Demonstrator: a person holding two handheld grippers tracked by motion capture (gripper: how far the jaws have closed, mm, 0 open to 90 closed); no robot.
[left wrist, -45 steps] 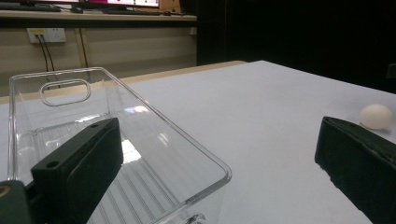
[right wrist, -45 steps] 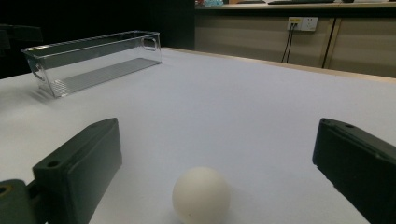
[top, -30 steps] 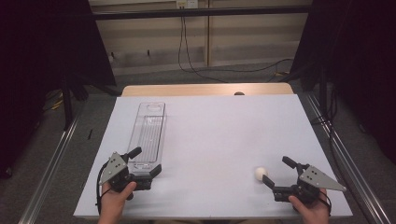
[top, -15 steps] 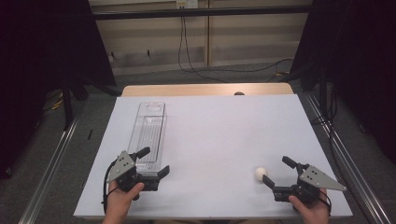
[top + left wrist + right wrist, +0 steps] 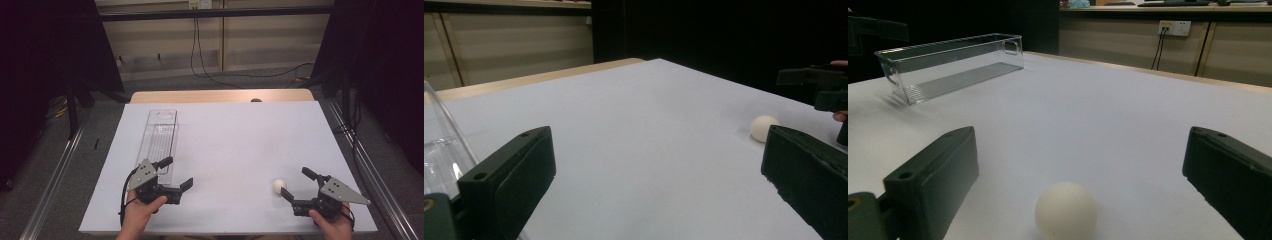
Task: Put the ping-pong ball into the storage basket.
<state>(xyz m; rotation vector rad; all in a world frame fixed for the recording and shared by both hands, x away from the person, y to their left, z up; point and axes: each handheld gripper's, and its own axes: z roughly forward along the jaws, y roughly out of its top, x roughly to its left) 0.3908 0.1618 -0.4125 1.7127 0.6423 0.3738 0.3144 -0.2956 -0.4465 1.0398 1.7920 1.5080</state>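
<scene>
Left gripper: swung since a second ago, from pointing up along the bin to pointing right across the table. Jaws are held wide, nothing between them. In the left gripper view the ball is now seen ahead, far off, with the bin wall at the left edge. The left hand sits at the near edge.

Right gripper: unmoved over the last second. Jaws are spread wide, nothing gripped. The ball rests on the table just beside the jaw tips in the high view. In the right gripper view it lies between the two jaws, low and centred, untouched.

The bin is seen empty, lying lengthwise at the left of the table, well apart from the ball.

Meaning, judged: the ball is likely meant for the bin. The pick is not yet begun. The right gripper is lined up for it; a short push forward and a close would be needed. A round ball may roll off if nudged by one jaw first. The left turn suggests attention shifted toward the ball, maybe for a handover; cannot be told.
</scene>
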